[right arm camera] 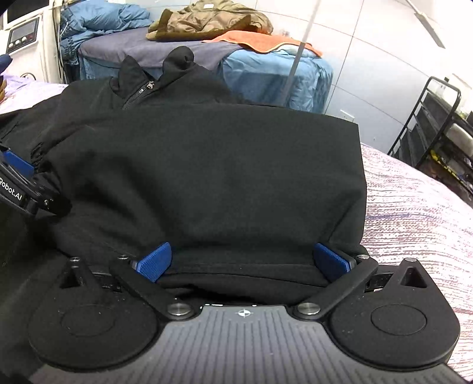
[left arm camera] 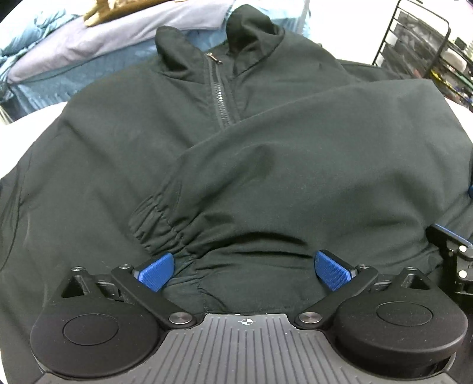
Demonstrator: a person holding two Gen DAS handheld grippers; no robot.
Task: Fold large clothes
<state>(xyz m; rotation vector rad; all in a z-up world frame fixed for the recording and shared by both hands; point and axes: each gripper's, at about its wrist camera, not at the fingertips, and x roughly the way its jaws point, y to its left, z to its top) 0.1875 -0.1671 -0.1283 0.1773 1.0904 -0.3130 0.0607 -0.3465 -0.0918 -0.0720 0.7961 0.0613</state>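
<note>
— Bedding with a pale purple pattern forms the work surface; we note a second bed in blue covers behind it, carrying a brown coat and an orange towel, and a black wire rack to the right.

— And the garment?

— We find the black jacket lying front-up on the bedding, collar away from us, zipper closed. One sleeve is folded across the chest, its elastic cuff just ahead of the left gripper.

— Gripper condition?

— We record the left gripper low at the jacket's near hem, blue pads spread wide, fabric bunched between them but not pinched. The right gripper sits level at the folded edge, pads likewise wide apart, cloth lying between them unclamped.

— Relative position?

— The left gripper shows at the right camera's left edge, close alongside.
</note>
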